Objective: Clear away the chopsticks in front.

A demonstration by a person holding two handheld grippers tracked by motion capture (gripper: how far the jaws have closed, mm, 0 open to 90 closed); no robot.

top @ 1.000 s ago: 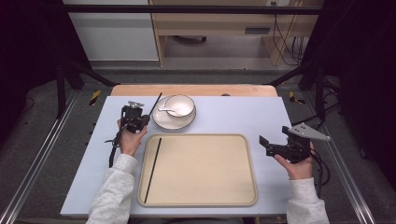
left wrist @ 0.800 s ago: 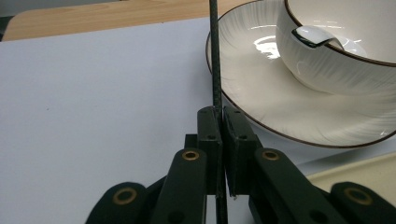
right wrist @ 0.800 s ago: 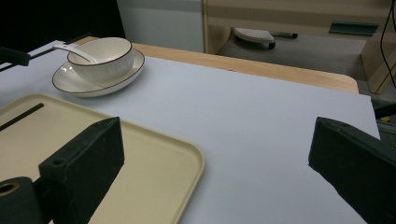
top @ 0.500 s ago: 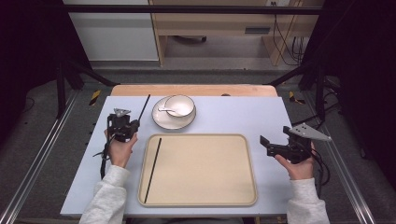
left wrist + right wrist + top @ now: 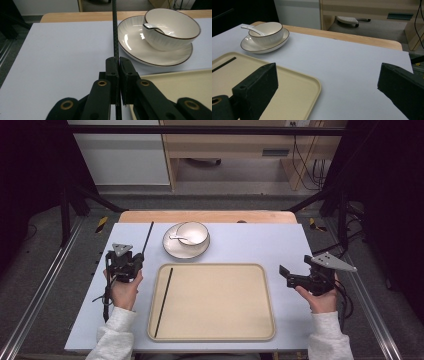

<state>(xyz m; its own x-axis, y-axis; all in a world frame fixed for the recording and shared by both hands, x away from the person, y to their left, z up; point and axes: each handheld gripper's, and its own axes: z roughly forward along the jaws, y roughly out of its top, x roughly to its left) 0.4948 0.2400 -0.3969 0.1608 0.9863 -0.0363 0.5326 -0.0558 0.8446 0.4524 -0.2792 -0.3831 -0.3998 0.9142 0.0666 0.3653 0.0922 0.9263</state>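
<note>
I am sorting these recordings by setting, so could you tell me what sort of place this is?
Probably a lab recording station, not a dining room: the table sits inside a dark metal frame, loose cables hang by bare wooden furniture behind, and the bowl and tray look staged.

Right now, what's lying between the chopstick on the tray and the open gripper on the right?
Only bare tray floor, then a strip of table, separates the chopstick on the tray from the right gripper, as the high view shows.

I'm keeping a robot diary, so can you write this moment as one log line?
left gripper: shut on chopstick | second chopstick: lying in tray | right gripper: open, holding nothing | bowl: on plate
</note>
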